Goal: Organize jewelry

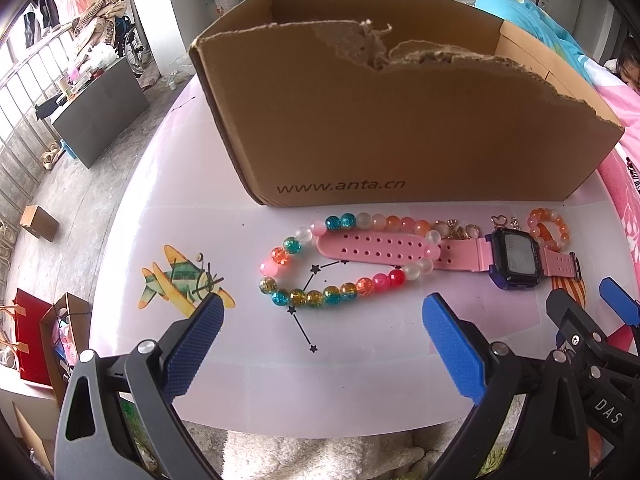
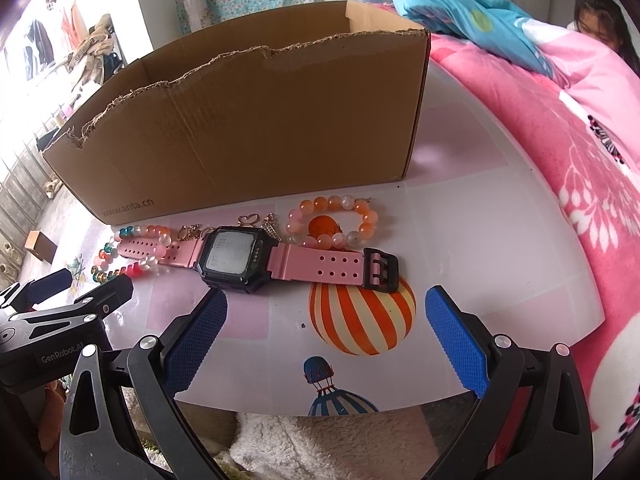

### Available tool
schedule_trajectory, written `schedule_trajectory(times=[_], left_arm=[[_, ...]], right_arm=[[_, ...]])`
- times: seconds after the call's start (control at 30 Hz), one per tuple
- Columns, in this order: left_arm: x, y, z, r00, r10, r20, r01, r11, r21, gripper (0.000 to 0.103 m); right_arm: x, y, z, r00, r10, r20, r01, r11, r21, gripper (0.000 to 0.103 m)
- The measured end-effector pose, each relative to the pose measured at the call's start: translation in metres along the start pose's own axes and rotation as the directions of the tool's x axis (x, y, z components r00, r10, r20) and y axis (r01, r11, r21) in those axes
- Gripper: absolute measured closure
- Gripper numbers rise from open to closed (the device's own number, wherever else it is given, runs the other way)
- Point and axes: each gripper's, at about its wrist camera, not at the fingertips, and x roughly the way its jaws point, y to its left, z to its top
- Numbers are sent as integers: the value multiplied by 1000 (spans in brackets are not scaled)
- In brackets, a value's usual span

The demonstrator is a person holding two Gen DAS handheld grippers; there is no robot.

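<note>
While tongs (image 2: 326, 316) gape, watch (image 2: 236, 258) lies just beyond.

One cardboard box (image 1: 360, 120), one pink watch (image 2: 256, 258), two bead bracelets (image 1: 332, 264) (image 2: 334, 222), several small charms (image 2: 250, 220).

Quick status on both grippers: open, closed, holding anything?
Left gripper: open, empty, short of the multicolour bead bracelet.
Right gripper: open, empty, short of the pink watch.

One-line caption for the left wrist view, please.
Open left claw hovers before a multicoloured glass-bead bracelet overlapping a pink-strapped digital watch, torn brown cardboard box behind.
</note>
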Motion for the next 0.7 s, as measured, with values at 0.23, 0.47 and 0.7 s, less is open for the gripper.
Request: schedule_trajectory(times=[0.23,0.47,0.7], left_arm=[[2,5,-3,1000,3,-1,-3,1000,-1,6],[0,6,-7,1000,9,4,-9,1000,-6,6],[-1,7,-9,1000,12,3,-12,1000,-4,6]], right_arm=[[2,0,0,1000,-4,-2,4,1000,5,7],[1,3,2,1000,1,5,-1,1000,-5,7],[1,2,0,1000,4,1,-4,1000,0,7]])
